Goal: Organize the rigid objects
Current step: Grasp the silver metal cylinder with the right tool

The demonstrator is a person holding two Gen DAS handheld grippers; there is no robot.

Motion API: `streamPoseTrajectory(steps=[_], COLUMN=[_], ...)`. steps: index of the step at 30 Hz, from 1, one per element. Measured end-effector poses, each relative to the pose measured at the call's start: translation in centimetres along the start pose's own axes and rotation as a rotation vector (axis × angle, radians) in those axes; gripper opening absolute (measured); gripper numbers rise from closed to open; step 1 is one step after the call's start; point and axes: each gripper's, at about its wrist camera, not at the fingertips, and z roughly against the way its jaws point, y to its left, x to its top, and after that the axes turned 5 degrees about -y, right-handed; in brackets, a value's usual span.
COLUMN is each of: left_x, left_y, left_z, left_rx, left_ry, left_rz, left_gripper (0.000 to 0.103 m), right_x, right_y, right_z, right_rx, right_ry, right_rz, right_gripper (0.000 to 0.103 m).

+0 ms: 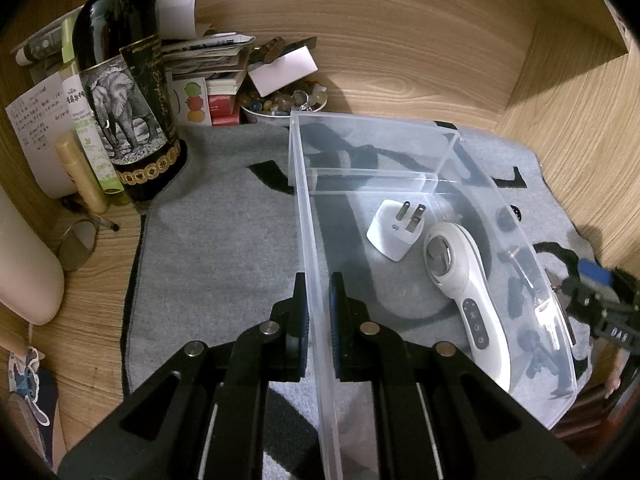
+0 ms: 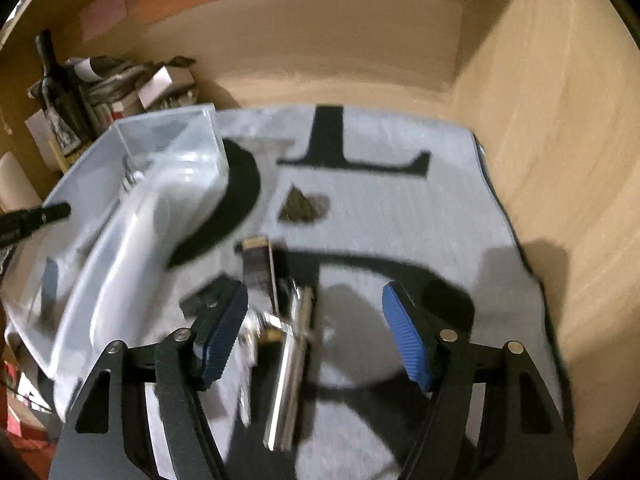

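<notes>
A clear plastic bin (image 1: 308, 216) stands on a grey mat (image 1: 224, 240). It holds a white plug adapter (image 1: 390, 236) and a white handheld device (image 1: 468, 292). My left gripper (image 1: 318, 312) is shut on the bin's left wall. My right gripper (image 2: 316, 332) is open above a shiny metal tool (image 2: 290, 364) and a dark flat piece (image 2: 260, 264) lying on the mat (image 2: 400, 208), right of the bin (image 2: 72, 320). The right gripper also shows at the right edge of the left wrist view (image 1: 600, 300).
A dark wine bottle (image 1: 124, 92), tubes, papers and a bowl of small stones (image 1: 284, 100) crowd the back left. Wooden walls (image 1: 580, 140) close in at the back and right. A small dark triangular item (image 2: 302, 206) lies on the mat.
</notes>
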Motion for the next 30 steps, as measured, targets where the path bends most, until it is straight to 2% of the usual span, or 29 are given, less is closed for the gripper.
streamPoseTrajectory(steps=[2,5,6,8,10,12,20,30], left_x=[0.0,0.0,0.0,0.0,0.0,0.0,0.0,0.0], left_y=[0.0,0.0,0.0,0.0,0.0,0.1,0.2,0.3], left_z=[0.0,0.0,-0.1,0.0,-0.1,0.0,0.0,0.1], left_rx=[-0.001,-0.001,-0.001,0.0,-0.001,-0.002,-0.002,-0.005], left_ry=[0.001,0.001,0.001,0.001,0.001,0.001,0.002,0.001], left_rz=[0.001,0.002,0.002,0.002,0.002,0.003,0.005,0.007], left_gripper=[0.009,0.009,0.009,0.009,0.009,0.009,0.009,0.009], right_x=[-0.8,-2.1,-2.4,-2.6,-2.5,-2.4,-1.0,3.1], right_y=[-0.2,-0.3,-0.2,0.0,-0.1,-0.4,-0.9,0.8], right_z=[-0.2,-1.1,-1.3,-1.2,-1.1,-1.2,0.1,3.1], right_rx=[0.007,0.019,0.011,-0.011,-0.005,-0.004,-0.024,-0.01], right_ry=[0.023,0.072,0.075,0.054,0.048,0.042,-0.034,-0.185], right_rz=[-0.015,-0.023,-0.022,-0.001,-0.01,-0.022,-0.061,0.014], right_gripper=[0.057,0.044,0.038,0.034,0.02,0.014,0.014,0.014])
